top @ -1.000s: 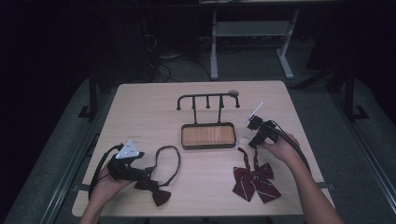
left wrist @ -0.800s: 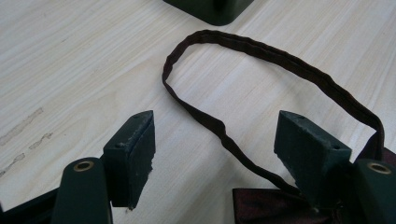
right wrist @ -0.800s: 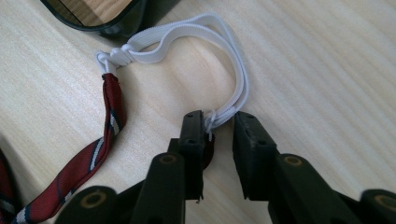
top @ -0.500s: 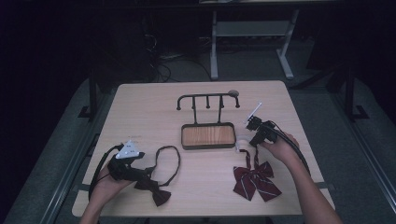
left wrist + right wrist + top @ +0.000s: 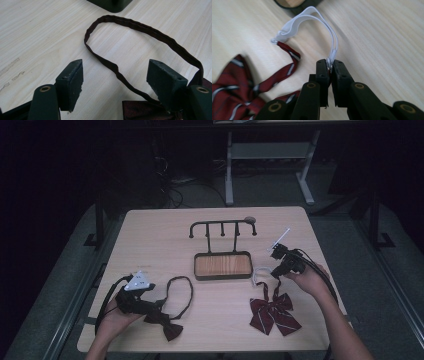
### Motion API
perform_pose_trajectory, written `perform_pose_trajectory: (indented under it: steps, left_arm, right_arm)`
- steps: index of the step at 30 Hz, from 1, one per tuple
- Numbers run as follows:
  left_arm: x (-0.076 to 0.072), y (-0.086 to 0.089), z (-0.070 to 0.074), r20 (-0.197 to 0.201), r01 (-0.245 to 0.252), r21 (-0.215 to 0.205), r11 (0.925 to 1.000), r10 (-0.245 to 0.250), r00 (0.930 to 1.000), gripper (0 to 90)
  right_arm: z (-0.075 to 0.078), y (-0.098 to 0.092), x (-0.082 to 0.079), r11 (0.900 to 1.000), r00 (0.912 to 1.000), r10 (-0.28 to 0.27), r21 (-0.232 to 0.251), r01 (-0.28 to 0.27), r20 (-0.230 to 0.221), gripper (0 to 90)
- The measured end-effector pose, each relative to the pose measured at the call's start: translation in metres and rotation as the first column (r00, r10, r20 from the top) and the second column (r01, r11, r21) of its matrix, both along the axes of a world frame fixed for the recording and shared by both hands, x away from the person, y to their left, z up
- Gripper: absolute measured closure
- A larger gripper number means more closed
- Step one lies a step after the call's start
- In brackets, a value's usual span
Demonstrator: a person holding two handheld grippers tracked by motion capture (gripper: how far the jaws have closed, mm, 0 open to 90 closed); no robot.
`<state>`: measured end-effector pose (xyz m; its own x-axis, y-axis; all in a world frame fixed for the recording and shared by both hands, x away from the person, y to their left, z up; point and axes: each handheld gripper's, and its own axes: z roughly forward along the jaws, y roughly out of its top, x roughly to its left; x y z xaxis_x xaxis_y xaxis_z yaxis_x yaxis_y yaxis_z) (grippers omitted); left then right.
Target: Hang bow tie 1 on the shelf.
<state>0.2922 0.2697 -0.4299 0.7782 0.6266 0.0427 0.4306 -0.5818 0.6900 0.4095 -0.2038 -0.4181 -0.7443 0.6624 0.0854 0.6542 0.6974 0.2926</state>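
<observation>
A dark maroon bow tie [image 5: 167, 325] lies at the table's front left, its strap loop [image 5: 180, 292] spread toward the middle. My left gripper [image 5: 155, 309] rests open beside it. In the left gripper view its jaws [image 5: 115, 70] stand wide on either side of the strap [image 5: 140, 27], with the bow [image 5: 140, 110] by the right pad. A red striped bow tie [image 5: 274, 312] lies at the front right. My right gripper [image 5: 275, 271] is shut on its white elastic strap [image 5: 312, 10], pinched between the pads [image 5: 331, 65], while the bow [image 5: 234, 85] stays on the table.
A black hook rack [image 5: 222, 225] rises from a wood-lined tray base [image 5: 196, 267] at the table's middle. Its corner appears in the left gripper view [image 5: 112, 3] and the right gripper view [image 5: 297, 6]. Bare wood surrounds both ties.
My right gripper has shifted slightly at the white strap. The left hand and the dark bow tie have kept still.
</observation>
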Motion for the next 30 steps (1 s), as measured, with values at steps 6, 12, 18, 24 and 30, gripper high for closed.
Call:
perform_pose_trajectory:
  steps: [6,12,18,24,30]
  left_arm:
    - [0.0,0.0,0.0,-0.002,-0.002,-0.003,1.0,0.002,1.0,30.0]
    - [0.0,0.0,0.0,-0.004,0.0,-0.004,1.0,0.0,1.0,30.0]
    - [0.0,0.0,-0.001,-0.007,-0.003,-0.006,1.0,0.003,1.0,30.0]
    - [0.0,0.0,-0.001,-0.008,-0.002,-0.004,1.0,0.002,1.0,30.0]
    - [0.0,0.0,-0.002,-0.007,0.001,0.0,1.0,-0.001,1.0,30.0]
  right_arm:
    - [0.016,-0.005,-0.011,0.997,0.9991,0.037,0.065,-0.038,0.022,84.0]
    - [0.027,-0.007,-0.019,0.991,0.9974,0.067,0.115,-0.07,0.024,83.8]
    - [0.039,-0.007,-0.026,0.984,0.9945,0.1,0.144,-0.103,0.033,83.8]
    - [0.051,-0.005,-0.032,0.976,0.9905,0.13,0.17,-0.136,0.043,83.8]
    - [0.062,-0.003,-0.036,0.97,0.9858,0.16,0.177,-0.166,0.053,83.8]
